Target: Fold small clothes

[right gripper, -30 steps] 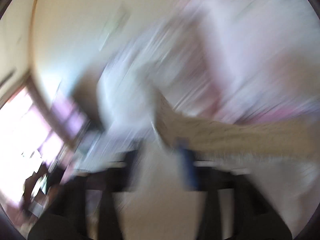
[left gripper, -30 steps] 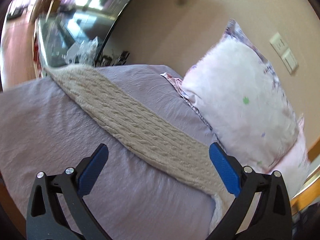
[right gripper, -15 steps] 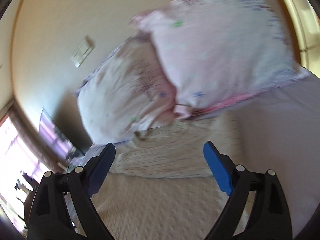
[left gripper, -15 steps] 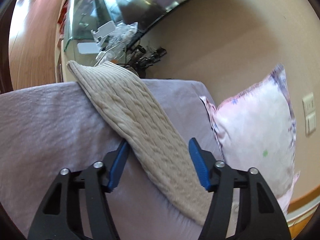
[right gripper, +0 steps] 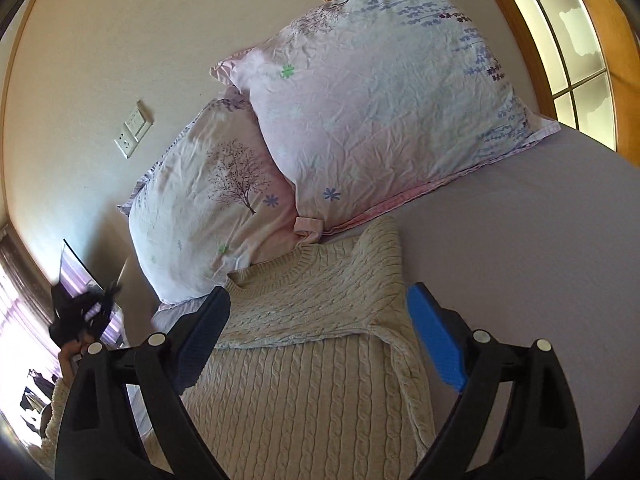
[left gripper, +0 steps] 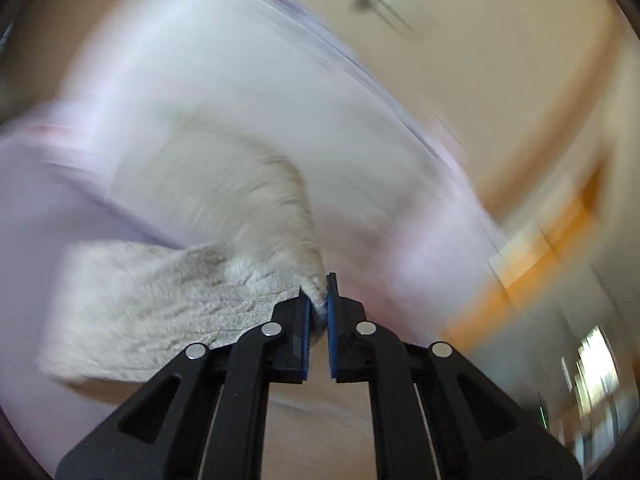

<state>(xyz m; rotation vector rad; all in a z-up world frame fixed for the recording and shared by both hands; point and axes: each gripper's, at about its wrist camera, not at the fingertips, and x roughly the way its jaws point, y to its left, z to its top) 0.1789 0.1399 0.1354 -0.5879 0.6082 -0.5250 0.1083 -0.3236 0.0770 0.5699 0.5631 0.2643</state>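
- The cream cable-knit sweater [right gripper: 312, 360] lies on the lilac bed sheet [right gripper: 540, 260], filling the lower centre of the right wrist view, its neckline toward the two floral pillows [right gripper: 360, 112] in the upper half of the frame.
- One sleeve [right gripper: 340, 292] lies folded across the chest, just below the collar.
- The left gripper [left gripper: 318, 304] has its blue pads nearly together on a small bunch of the knit, low in the centre of its blurred view; the cloth trails away to the lower left.
- The right gripper [right gripper: 320, 344] stands wide open over the sweater, holding nothing.
- The knit looks thick, soft and limp, so I judge it will sag and stretch from a single pinch.
- The better hold would be at a firm edge: hem, shoulder seam or cuff, taking both layers.
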